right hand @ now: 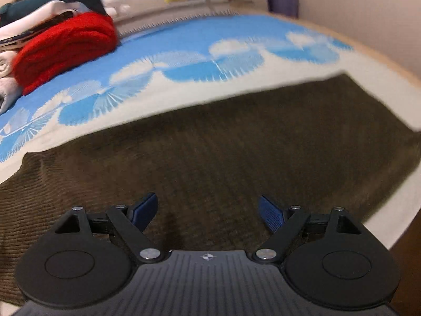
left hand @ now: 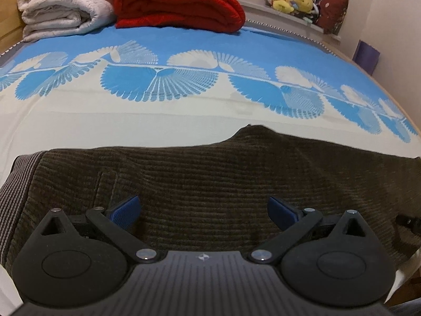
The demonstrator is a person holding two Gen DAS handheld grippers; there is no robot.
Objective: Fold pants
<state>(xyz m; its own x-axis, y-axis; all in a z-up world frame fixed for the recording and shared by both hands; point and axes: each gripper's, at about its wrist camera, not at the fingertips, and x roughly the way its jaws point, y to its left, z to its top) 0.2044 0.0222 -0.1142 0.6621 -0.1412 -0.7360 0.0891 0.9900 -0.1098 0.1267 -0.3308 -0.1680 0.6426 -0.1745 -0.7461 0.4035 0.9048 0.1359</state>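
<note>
Dark brown corduroy pants [left hand: 210,173] lie flat on the bed, with the grey striped waistband [left hand: 15,192] at the left. My left gripper [left hand: 203,212] is open and empty, low over the upper part of the pants. The pants also fill the right wrist view [right hand: 236,142], with the leg running to the right and its end near the bed's edge. My right gripper [right hand: 208,210] is open and empty, just above the leg fabric. The right wrist view is blurred.
The bed has a blue and white patterned cover [left hand: 184,44]. A folded red blanket [left hand: 181,2] and folded white blankets [left hand: 65,2] sit at the far side. Plush toys [left hand: 292,0] line the window sill. A purple object [left hand: 367,56] stands by the right wall.
</note>
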